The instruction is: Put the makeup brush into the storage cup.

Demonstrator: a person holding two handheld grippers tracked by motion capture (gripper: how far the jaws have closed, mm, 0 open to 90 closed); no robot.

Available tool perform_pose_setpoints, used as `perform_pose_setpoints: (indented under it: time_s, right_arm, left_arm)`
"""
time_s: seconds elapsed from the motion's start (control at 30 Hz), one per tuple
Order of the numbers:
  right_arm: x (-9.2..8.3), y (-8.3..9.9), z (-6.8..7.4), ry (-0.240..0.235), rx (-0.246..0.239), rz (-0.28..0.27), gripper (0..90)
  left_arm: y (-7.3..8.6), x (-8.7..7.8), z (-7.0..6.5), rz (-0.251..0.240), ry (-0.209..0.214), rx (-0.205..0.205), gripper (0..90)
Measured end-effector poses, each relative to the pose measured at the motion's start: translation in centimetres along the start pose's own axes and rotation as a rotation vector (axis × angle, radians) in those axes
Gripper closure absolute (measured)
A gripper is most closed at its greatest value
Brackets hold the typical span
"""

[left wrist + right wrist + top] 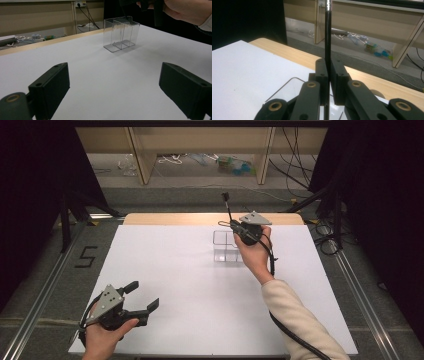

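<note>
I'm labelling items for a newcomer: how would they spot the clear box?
Find the white table and look at its far side, near the wooden edge. The clear box stands there below the right tool, which grips a black rod; it is see-through, with a divider inside.

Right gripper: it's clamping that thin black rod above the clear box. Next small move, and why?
Probably lower it straight down. The right gripper holds the black rod upright, jaws shut on it, directly over the clear divided box, whose compartments look empty. The left gripper is open and far off, so it isn't in the way.
</note>
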State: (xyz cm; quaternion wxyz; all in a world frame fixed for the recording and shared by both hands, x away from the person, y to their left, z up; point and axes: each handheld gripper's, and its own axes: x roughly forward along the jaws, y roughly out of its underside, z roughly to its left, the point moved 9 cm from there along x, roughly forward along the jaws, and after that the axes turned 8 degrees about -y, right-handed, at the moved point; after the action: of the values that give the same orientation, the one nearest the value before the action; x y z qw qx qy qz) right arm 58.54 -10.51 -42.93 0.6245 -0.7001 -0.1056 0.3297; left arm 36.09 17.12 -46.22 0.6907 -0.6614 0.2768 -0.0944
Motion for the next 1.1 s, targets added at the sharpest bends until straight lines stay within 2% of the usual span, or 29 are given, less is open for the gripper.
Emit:
perform_pose_setpoints:
  time_s: [0.23,0.3,0.4,0.47,0.6,0.67,0.73,0.77,0.87,0.97,1.1]
  right_arm:
    - [0.2,0.4,-0.1,-0.005,0.015,0.014,85.5]
    - [0.3,0.4,-0.2,-0.004,0.01,0.004,85.5]
    - [0.3,0.7,-0.1,-0.015,0.024,0.032,85.3]
    - [0.4,0.8,-0.1,-0.015,0.031,0.026,83.9]
    - [0.6,0.9,-0.3,-0.016,0.04,0.037,64.1]
    - [0.4,1.1,-0.1,-0.028,0.043,0.061,53.4]
    - [0.3,0.8,-0.2,-0.023,0.018,0.055,42.9]
    - [0.1,0.7,0.0,-0.032,0.02,0.056,38.2]
    - [-0.3,0.2,0.1,-0.048,-0.003,0.039,27.7]
    - [-1.1,0.1,0.4,-0.081,0.002,0.04,22.6]
    - [-2.4,0.0,0.0,-0.068,-0.014,0.013,20.2]
  left_arm:
    - [0.0,0.0,0.0,0.003,-0.001,0.0,9.4]
    - [0.0,0.0,0.0,0.003,-0.001,-0.001,9.4]
    - [0.0,0.0,0.0,0.003,0.0,-0.001,9.4]
    - [0.0,0.0,0.0,0.002,-0.001,-0.001,9.4]
    - [0.0,-0.1,0.0,0.001,-0.002,-0.001,9.4]
    - [0.0,-0.1,0.0,-0.001,-0.003,-0.003,9.5]
    - [0.0,-0.1,0.1,0.0,-0.003,-0.007,9.4]
    - [0.0,-0.1,0.1,0.0,-0.003,-0.007,9.4]
    - [0.0,-0.1,0.1,0.0,-0.003,-0.007,9.4]
    - [0.0,-0.1,0.1,-0.001,-0.004,-0.006,9.4]
    - [-0.1,-0.1,0.1,-0.002,-0.003,-0.008,9.5]
